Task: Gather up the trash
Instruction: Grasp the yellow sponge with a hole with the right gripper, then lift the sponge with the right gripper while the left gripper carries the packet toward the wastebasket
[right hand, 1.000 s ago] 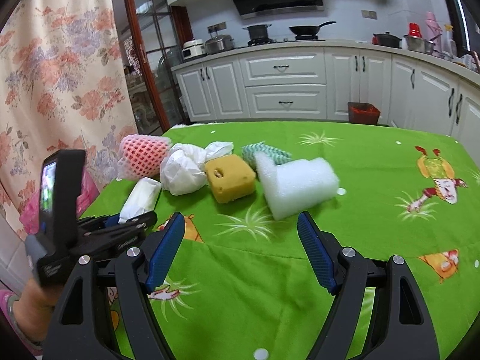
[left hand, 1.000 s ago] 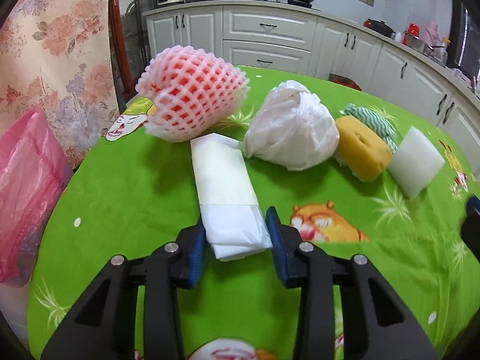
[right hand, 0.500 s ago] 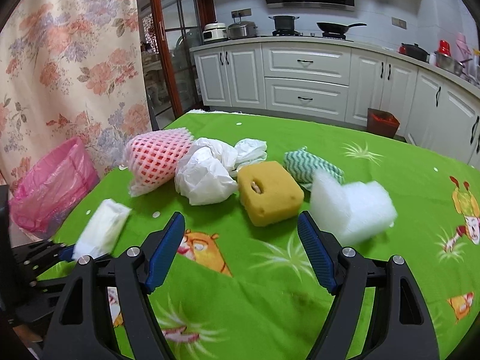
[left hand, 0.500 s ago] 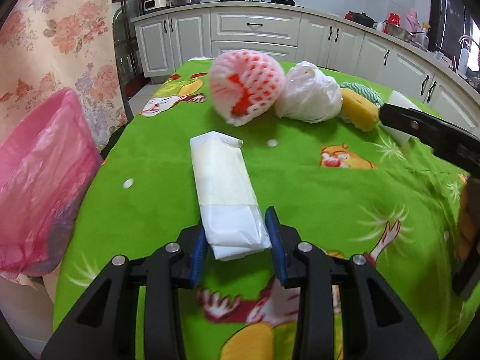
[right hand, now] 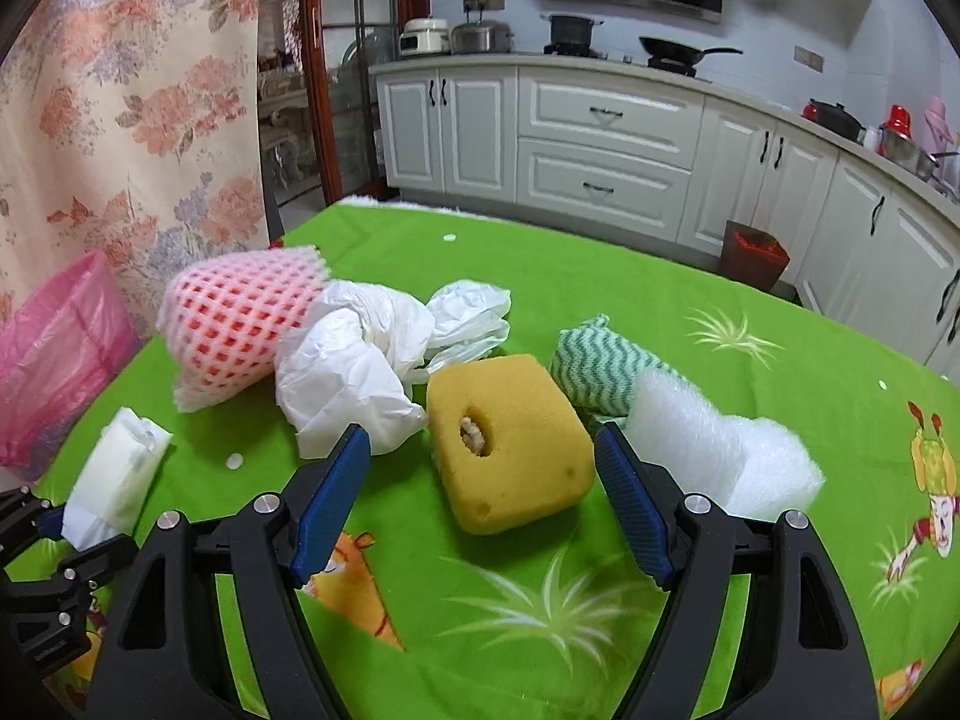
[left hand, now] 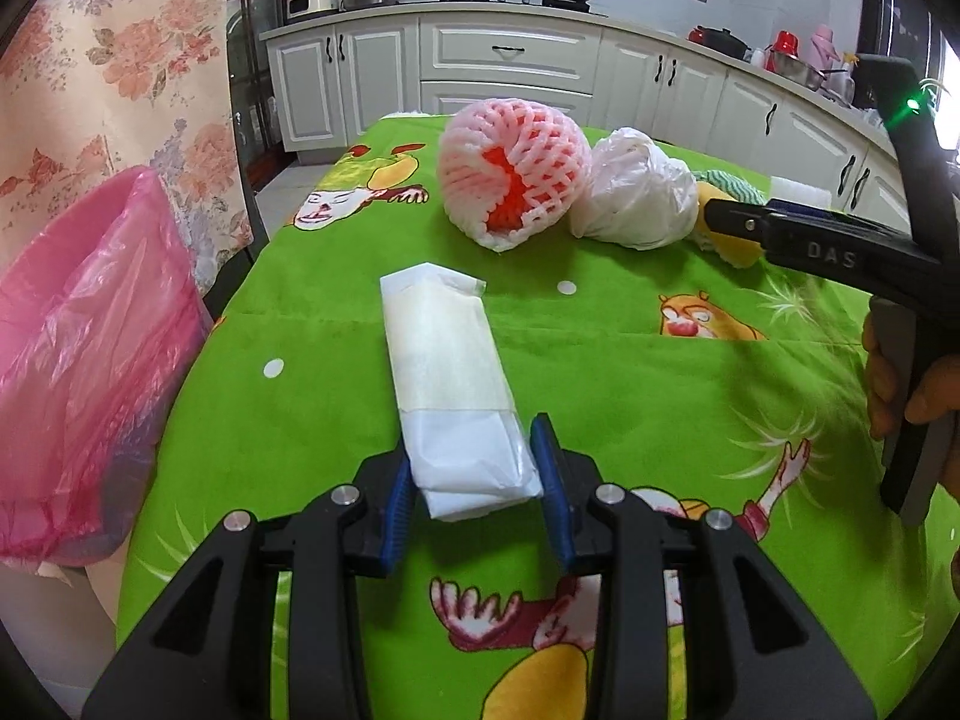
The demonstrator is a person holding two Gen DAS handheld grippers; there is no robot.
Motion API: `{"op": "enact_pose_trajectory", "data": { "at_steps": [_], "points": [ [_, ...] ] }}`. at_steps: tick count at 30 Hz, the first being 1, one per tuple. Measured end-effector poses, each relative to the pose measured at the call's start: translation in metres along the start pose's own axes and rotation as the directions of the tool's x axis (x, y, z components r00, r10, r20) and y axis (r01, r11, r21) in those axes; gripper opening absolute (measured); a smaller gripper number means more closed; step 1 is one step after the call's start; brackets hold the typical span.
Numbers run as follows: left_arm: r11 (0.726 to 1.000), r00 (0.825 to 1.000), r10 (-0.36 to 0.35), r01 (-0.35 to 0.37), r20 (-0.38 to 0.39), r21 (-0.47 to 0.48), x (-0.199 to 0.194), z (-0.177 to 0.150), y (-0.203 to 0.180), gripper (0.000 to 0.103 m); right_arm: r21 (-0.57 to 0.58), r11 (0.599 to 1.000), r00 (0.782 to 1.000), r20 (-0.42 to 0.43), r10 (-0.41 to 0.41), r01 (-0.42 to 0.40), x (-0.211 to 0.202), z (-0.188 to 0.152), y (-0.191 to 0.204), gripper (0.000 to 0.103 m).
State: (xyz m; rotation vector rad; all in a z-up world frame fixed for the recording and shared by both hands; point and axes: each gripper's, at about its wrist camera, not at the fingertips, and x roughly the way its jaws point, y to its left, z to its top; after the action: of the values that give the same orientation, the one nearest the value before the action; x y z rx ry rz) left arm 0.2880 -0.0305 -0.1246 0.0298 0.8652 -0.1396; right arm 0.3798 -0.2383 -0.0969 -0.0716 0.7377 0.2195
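Note:
My left gripper (left hand: 474,474) is shut on a white tissue pack (left hand: 450,372) and holds it above the green tablecloth (left hand: 600,384). The pack also shows in the right wrist view (right hand: 117,474). My right gripper (right hand: 480,492) is open, its jaws on either side of a yellow sponge (right hand: 507,441) without touching it. Behind lie a pink foam fruit net (right hand: 237,324), a crumpled white plastic bag (right hand: 372,366), a green-striped cloth (right hand: 594,366) and a white foam piece (right hand: 720,450). A bin with a pink bag (left hand: 78,372) stands left of the table.
White kitchen cabinets (right hand: 600,144) and a counter with pots stand behind the table. A floral curtain (right hand: 120,120) hangs at the left. A small red bin (right hand: 753,255) stands on the floor by the cabinets. The right gripper's body (left hand: 840,252) reaches in at the right of the left wrist view.
My left gripper has pulled back toward the table's left edge with the tissue pack. My right gripper has moved forward and left, so its open jaws now flank the yellow sponge.

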Motion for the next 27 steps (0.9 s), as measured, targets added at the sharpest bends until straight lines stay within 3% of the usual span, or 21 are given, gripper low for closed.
{"op": "enact_pose_trajectory", "data": {
  "at_steps": [7, 9, 12, 24, 27],
  "points": [
    [1.000, 1.000, 0.007, -0.006, -0.003, 0.017, 0.004, 0.004, -0.004, 0.038, -0.032, 0.999, 0.997, -0.079, -0.024, 0.021, 0.022, 0.006, -0.003, 0.072],
    [1.000, 1.000, 0.010, -0.010, -0.004, 0.020, 0.004, 0.005, -0.004, 0.039, -0.030, 0.999, 0.997, -0.081, -0.012, 0.009, 0.023, 0.007, -0.003, 0.052],
    [1.000, 1.000, 0.013, -0.013, -0.004, 0.022, 0.005, 0.005, -0.005, 0.039, -0.020, 1.000, 0.997, -0.075, -0.008, 0.007, 0.018, 0.003, -0.004, 0.047],
    [1.000, 1.000, 0.020, -0.020, -0.003, 0.020, 0.006, 0.005, -0.003, 0.040, 0.029, 0.999, 0.999, -0.043, 0.016, -0.015, -0.045, -0.054, 0.008, 0.044],
    [1.000, 1.000, 0.009, -0.009, 0.004, 0.009, 0.005, 0.005, 0.000, 0.036, 0.035, 0.999, 0.999, -0.034, 0.012, -0.011, -0.057, -0.064, 0.013, 0.044]
  ]
}}
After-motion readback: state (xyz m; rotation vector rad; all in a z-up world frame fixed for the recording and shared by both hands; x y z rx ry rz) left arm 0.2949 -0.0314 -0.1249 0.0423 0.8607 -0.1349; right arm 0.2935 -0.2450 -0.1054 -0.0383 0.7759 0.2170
